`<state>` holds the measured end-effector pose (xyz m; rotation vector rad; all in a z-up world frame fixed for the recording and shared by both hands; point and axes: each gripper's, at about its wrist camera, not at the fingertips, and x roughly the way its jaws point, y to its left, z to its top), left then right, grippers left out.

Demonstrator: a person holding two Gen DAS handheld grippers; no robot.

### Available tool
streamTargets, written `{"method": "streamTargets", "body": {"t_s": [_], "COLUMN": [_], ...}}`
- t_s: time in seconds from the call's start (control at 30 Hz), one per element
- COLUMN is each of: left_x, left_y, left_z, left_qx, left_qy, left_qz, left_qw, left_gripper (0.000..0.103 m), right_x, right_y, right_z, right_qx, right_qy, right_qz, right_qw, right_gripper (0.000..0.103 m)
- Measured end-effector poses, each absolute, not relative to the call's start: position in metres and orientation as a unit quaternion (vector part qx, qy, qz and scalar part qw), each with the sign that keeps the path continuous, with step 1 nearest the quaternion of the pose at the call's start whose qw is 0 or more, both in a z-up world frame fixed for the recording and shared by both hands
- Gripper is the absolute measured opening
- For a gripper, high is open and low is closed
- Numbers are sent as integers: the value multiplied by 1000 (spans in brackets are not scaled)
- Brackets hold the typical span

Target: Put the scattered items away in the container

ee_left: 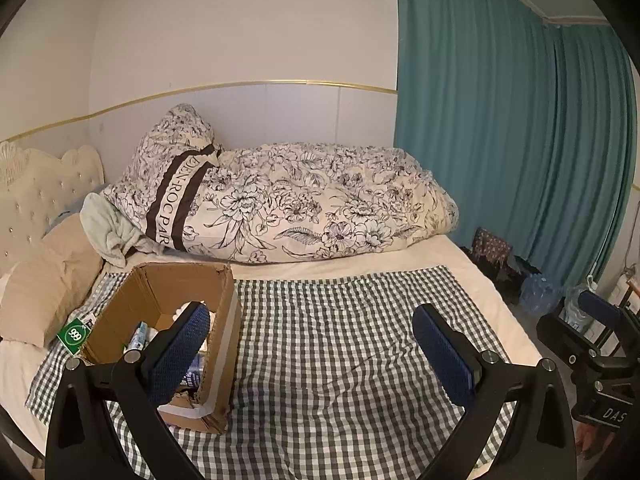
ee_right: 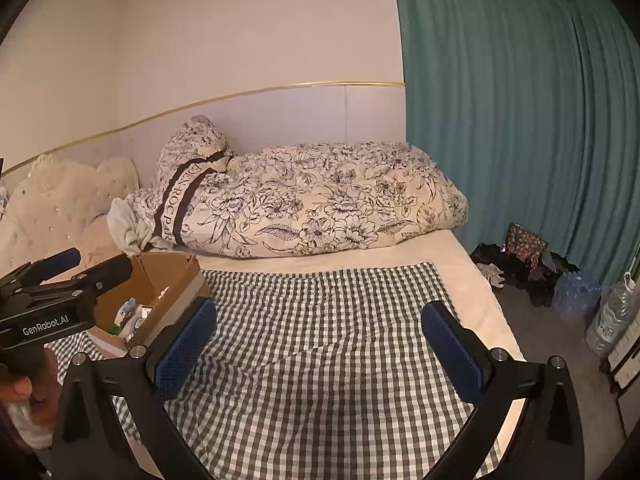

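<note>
Bedroom: bed [ee_left: 460,264] with cream sheet, grey-white checked cloth [ee_left: 340,340] spread over its near half, teal curtain [ee_left: 500,100] on the far side, white wall with a gold trim line. Landmark is the cardboard box [ee_left: 224,320], standing open-topped on the checked cloth.

Inside the box: several small packages, one pale blue; labels too blurred to read. Just outside the box, on the headboard side, lies a green packet [ee_left: 74,335] printed "999", touching the cloth edge. Behind the box, a rolled floral duvet [ee_left: 320,208] with a dark band reading roughly "...EN-ROC PAR...", partly folded out of sight. Beige pillow [ee_left: 44,280] beyond the green packet, tufted cream headboard [ee_left: 40,184] past that.

Left gripper [ee_left: 312,350]: jaws spread wide, nothing between them; one blue pad sits in front of the box opening, the other over bare cloth. Body reads "GenRobot.AI" in the right wrist view.

Right gripper [ee_right: 320,344]: jaws also spread wide, empty, over the cloth on the curtain side of the box. Its body shows "DAS..." in the left wrist view, cut off.

Floor, well away from the box by the curtain: dark clothes, wrapped water bottles [ee_right: 576,292].
</note>
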<state>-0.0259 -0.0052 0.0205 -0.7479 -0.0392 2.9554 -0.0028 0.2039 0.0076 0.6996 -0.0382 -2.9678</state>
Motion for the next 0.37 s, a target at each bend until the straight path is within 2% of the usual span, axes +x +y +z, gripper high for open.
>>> {"method": "streamTargets", "body": {"t_s": [0.37], "left_x": [-33], "left_y": [-7], "left_z": [14], "left_qx": [-255], "left_qy": [-15], "left_qz": [966], "left_qw": [41], "left_gripper": [103], "right_x": [-14], "right_y": [201], "right_z": [-3], "right_qx": [249], "right_qy": [-22], "right_qz": [-967], "right_qw": [46], "right_gripper": [103]}}
